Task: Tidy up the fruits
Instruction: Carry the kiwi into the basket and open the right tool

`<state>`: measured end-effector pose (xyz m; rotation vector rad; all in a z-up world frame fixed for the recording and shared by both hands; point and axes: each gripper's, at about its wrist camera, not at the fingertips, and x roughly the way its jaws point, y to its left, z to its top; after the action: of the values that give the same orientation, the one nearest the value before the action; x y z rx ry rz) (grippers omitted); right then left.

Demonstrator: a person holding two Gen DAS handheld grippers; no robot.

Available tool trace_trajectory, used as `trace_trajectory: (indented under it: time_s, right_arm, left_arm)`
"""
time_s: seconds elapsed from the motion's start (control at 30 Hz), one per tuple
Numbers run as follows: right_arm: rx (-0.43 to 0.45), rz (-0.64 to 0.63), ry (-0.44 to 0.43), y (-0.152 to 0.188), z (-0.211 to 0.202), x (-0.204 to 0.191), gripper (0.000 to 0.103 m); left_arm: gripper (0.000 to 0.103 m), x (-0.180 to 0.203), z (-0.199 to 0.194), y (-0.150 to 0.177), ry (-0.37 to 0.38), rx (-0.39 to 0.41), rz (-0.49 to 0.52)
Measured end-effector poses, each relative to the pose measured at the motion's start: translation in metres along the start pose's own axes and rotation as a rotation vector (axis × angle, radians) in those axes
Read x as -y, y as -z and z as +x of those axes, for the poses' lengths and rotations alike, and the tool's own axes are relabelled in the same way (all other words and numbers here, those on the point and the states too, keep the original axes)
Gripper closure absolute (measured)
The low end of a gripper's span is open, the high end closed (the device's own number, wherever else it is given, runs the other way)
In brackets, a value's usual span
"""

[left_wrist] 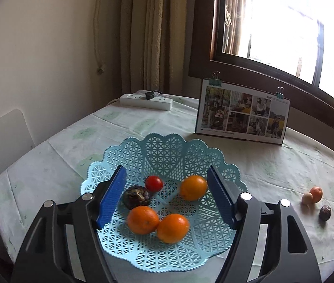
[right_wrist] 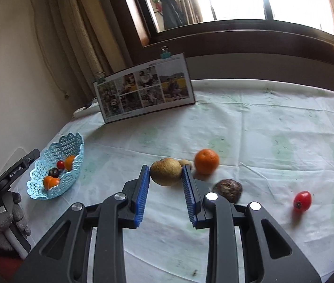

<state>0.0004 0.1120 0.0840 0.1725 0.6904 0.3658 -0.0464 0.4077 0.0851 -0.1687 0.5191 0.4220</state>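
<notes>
A light blue lattice basket (left_wrist: 167, 151) holds three oranges (left_wrist: 142, 219), a red tomato (left_wrist: 154, 183) and a dark brown fruit (left_wrist: 136, 197). My left gripper (left_wrist: 165, 173) hovers open over it, its fingers wide either side of the fruit. In the right wrist view my right gripper (right_wrist: 165, 168) is shut on a brownish pear (right_wrist: 164, 173) just above the tablecloth. Around it lie an orange (right_wrist: 206, 161), a small beige fruit (right_wrist: 185, 162) partly hidden behind the right finger, a dark brown fruit (right_wrist: 228, 189) and a red tomato (right_wrist: 302, 200).
A photo board (right_wrist: 143, 89) stands clipped upright at the back of the table. A white power strip (left_wrist: 146, 101) lies near the curtain and wall. A gloved hand (right_wrist: 6, 219) holds the left gripper beside the basket (right_wrist: 56, 165). A window is behind.
</notes>
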Motion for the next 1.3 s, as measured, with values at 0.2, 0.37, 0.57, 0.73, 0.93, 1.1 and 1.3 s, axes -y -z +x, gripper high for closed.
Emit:
trace_trajectory:
  time_s: [0.2,0.37,0.57,0.73,0.93,1.1,1.3]
  right_arm:
    - [-0.02,-0.076,-0.098,-0.008,0.019,-0.06,0.074]
    - [-0.045,-0.144,-0.173,-0.009,0.039,-0.112,0.074]
    - [-0.085,-0.214,-0.225,-0.007,0.065,-0.16,0.074]
    - [-0.123,-0.245,-0.235,0.001,0.084,-0.184,0.074]
    - [-0.161,-0.257,-0.237,0.006,0.099,-0.194,0.068]
    - [-0.154,-0.231,-0.215,0.007,0.095,-0.183,0.06]
    - [-0.131,-0.201,-0.199,0.006,0.084,-0.169,0.053]
  left_arm:
    - [0.027,-0.024,-0.006,0.002,-0.021,0.012,-0.02]
    - [0.027,-0.043,-0.011,0.005,-0.036,0.015,-0.035]
    - [0.027,-0.06,-0.016,0.01,-0.049,0.017,-0.053]
    - [0.026,-0.07,-0.017,0.012,-0.058,0.019,-0.073]
    - [0.024,-0.074,-0.017,0.013,-0.054,0.016,-0.085]
    - [0.014,-0.073,-0.018,0.012,-0.053,0.027,-0.088]
    - [0.01,-0.065,-0.018,0.011,-0.043,0.027,-0.077]
